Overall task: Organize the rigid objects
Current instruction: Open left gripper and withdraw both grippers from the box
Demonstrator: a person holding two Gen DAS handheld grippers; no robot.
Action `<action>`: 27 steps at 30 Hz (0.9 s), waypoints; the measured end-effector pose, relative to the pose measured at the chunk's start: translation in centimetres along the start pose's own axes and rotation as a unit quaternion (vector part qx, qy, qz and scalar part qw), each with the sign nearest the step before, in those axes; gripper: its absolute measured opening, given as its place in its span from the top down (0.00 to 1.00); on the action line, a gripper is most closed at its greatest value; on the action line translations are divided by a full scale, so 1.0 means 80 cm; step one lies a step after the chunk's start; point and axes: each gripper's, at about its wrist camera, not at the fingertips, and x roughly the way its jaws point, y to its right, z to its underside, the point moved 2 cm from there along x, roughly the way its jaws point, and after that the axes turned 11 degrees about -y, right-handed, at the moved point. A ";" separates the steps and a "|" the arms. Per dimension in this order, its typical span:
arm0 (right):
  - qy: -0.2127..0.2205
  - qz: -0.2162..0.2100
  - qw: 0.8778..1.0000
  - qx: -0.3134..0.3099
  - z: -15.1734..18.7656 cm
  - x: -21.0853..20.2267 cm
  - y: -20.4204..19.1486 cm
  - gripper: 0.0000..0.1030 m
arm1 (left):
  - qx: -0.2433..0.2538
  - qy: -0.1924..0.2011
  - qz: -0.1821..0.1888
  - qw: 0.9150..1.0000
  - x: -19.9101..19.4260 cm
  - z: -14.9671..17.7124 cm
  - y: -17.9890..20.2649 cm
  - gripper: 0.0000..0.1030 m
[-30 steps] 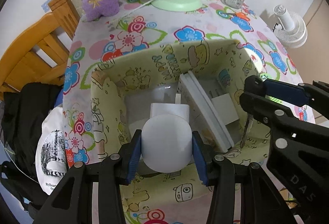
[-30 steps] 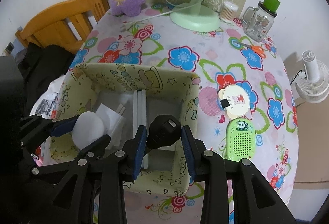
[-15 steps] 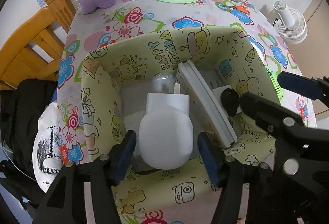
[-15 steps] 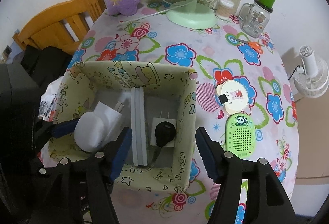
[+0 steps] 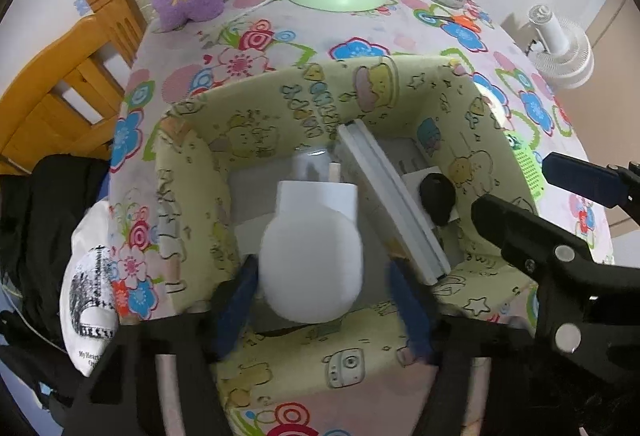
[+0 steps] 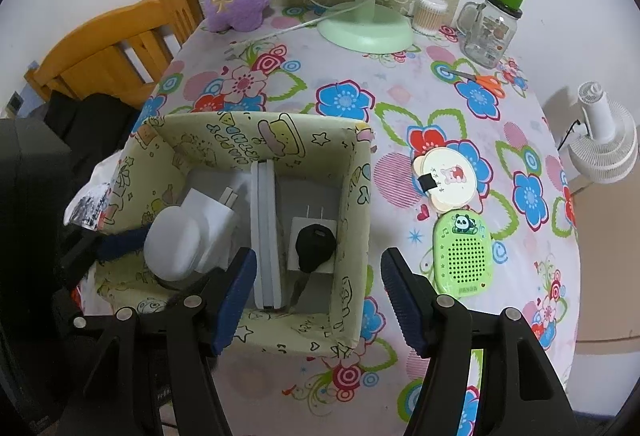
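I had both claws parted over the yellow cartoon-print box [image 6: 348, 196], which stood near the tabletop's left edge, and I judged the step in hand to be the letting-go of two things into it. My left claw [image 5: 320, 300] stood with its fingers apart on either side of the white round gadget [image 5: 312, 268], which lay in the box's left compartment against a white plug adapter [image 5: 318, 196]; from its blurred pads I could not tell whether one of them touched the gadget. My right claw [image 6: 318, 292] was wide apart and gripping nothing, hanging over the box's near wall, with the black key fob [image 6: 314, 244] lying on a second white adapter [image 6: 310, 232] in the right compartment. A white divider [image 6: 266, 232] stood between the two compartments.

The next move, as I read it, called for lifting both claws straight clear of the walls (without snagging the rim) and going for what lay loose toward the tabletop's right edge.

Only the right wrist view showed that plainly: the green panda speaker [image 6: 464, 252] and the round bear mirror [image 6: 446, 182], touching each other just beside the box. The left wrist view gave me only a sliver of green there, but it showed the gadget's fit between my fingers far better.
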 end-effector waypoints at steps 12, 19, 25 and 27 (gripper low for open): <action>0.005 0.006 1.000 0.021 0.008 -0.009 0.022 0.34 | 0.040 0.007 0.036 0.999 -0.007 0.000 0.040 0.52; 0.005 0.005 1.000 0.028 0.012 -0.011 0.033 0.34 | 0.034 0.008 0.039 0.999 -0.009 -0.001 0.043 0.42; 0.000 0.002 1.000 0.027 0.016 -0.008 0.040 0.34 | 0.029 0.011 0.033 0.999 -0.012 0.003 0.046 0.41; -0.001 0.002 1.000 0.026 0.016 -0.009 0.041 0.34 | 0.028 0.011 0.031 0.999 -0.013 0.003 0.048 0.40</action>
